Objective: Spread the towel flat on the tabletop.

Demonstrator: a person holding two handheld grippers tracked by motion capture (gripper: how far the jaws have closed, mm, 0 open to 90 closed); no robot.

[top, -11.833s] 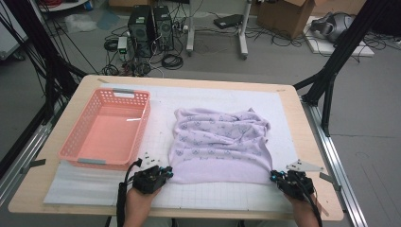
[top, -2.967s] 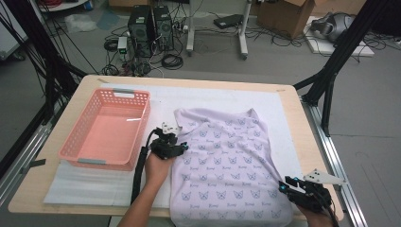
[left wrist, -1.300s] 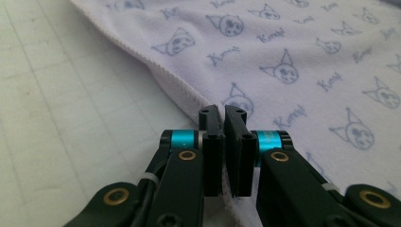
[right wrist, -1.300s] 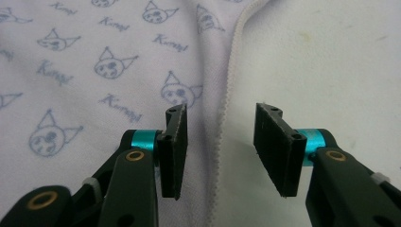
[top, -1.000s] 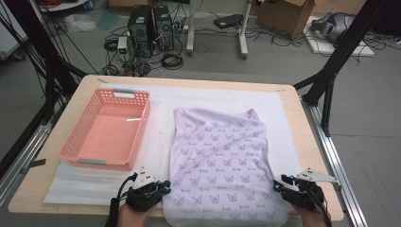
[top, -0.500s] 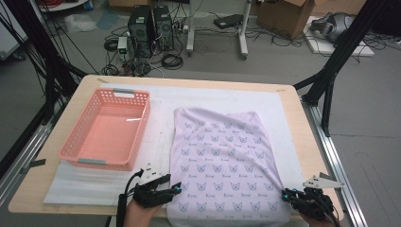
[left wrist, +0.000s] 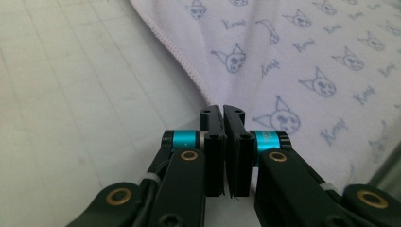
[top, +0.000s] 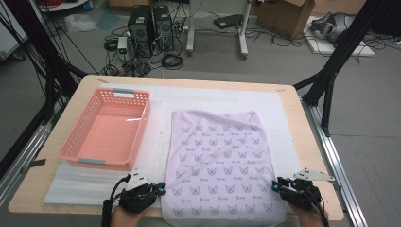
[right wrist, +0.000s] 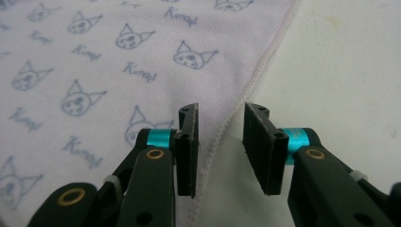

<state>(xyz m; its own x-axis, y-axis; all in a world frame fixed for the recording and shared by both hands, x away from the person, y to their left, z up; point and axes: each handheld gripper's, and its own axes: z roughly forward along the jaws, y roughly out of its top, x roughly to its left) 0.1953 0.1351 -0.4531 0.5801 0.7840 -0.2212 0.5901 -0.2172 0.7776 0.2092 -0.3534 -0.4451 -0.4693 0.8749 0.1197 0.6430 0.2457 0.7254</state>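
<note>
Now lying flat and smoothed beside the pink basket [top: 105, 130], lilac cat-print towel [top: 220, 163] awaiting folding: left gripper [left wrist: 223, 113] shut at near-left hem, holding nothing visible; right gripper [right wrist: 220, 124] closing, part-open astride right hem [right wrist: 255, 75], needing firm pinches.

Grey floor [top: 293, 52] strewn with cables, computer towers [top: 150, 26] and what looks like cardboard boxes [top: 283, 16].

Soft matt cloth towel [top: 220, 165]; glossy plastic basket [top: 106, 130]; wood table [top: 302, 123].
</note>
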